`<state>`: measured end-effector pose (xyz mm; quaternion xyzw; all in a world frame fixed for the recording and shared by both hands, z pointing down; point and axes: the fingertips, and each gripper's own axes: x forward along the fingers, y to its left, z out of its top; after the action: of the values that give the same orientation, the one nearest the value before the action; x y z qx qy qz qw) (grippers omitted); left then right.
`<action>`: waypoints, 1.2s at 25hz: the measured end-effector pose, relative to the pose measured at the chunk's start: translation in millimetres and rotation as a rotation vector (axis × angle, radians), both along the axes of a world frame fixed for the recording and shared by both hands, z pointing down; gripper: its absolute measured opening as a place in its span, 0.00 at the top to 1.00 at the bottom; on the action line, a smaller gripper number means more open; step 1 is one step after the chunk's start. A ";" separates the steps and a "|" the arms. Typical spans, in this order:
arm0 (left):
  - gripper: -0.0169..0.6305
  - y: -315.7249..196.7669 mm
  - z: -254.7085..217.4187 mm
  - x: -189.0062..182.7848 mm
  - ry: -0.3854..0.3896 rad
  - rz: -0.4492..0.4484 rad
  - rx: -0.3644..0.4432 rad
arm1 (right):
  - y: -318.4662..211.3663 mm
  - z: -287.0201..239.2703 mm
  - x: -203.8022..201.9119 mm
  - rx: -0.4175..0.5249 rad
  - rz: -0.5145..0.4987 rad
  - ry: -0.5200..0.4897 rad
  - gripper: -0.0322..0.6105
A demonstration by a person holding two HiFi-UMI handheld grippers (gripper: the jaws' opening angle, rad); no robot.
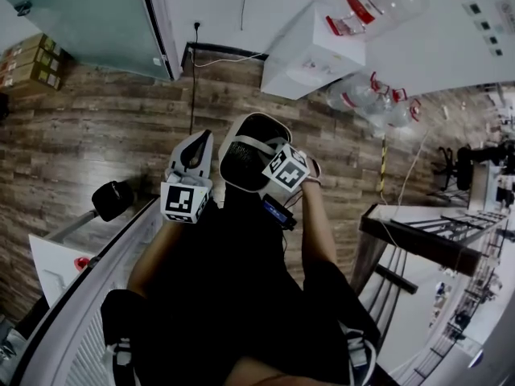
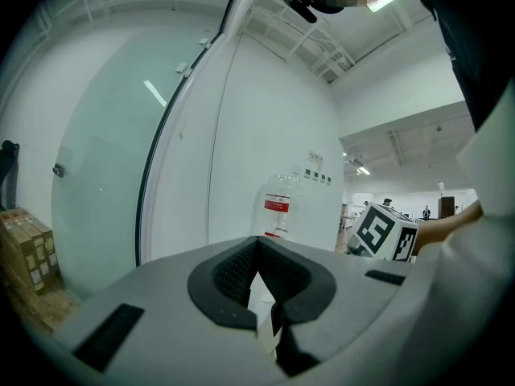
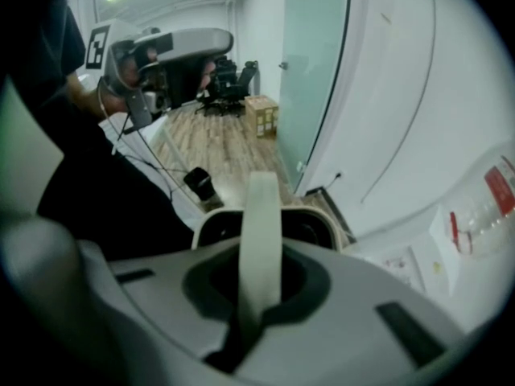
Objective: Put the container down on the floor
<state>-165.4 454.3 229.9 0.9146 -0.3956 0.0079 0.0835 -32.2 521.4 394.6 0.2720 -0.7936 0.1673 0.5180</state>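
Container (image 1: 245, 161) hangs above the floor (image 1: 96, 135) by its handle (image 3: 262, 207), on which the right gripper (image 3: 259, 276) jaws are clamped. Left gripper (image 2: 257, 252) jaws closed, empty. Step: carrying. Next: lower to rest, then release.

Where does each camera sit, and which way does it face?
Head view: on the person's head, facing steeply down at the floor; arms, left gripper, right gripper, container show.
Left gripper view: on that gripper, facing level at a wall and water bottle; own jaws below.
Right gripper view: on that gripper, facing down; jaws shut on the container's handle.
Shared: each gripper view shows the other gripper.
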 end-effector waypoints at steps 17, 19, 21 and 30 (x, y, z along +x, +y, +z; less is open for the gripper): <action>0.93 -132.0 -1.9 94.9 -0.044 -0.068 -0.028 | -118.6 4.1 59.0 -0.019 -0.133 -0.015 0.90; 0.93 -147.8 -4.4 107.7 -0.053 -0.083 -0.030 | -132.8 5.0 66.8 -0.020 -0.156 -0.022 0.90; 0.93 -162.7 -7.5 120.4 -0.064 -0.094 -0.030 | -147.2 6.8 74.9 -0.022 -0.180 -0.024 0.90; 0.93 -220.0 -0.9 172.3 -0.073 -0.136 -0.046 | -206.8 24.6 117.3 -0.014 -0.261 -0.008 0.90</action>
<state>6.9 234.3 229.0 0.8826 -0.4593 0.0447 0.0902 85.0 314.6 419.2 0.1622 -0.8230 0.1050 0.5342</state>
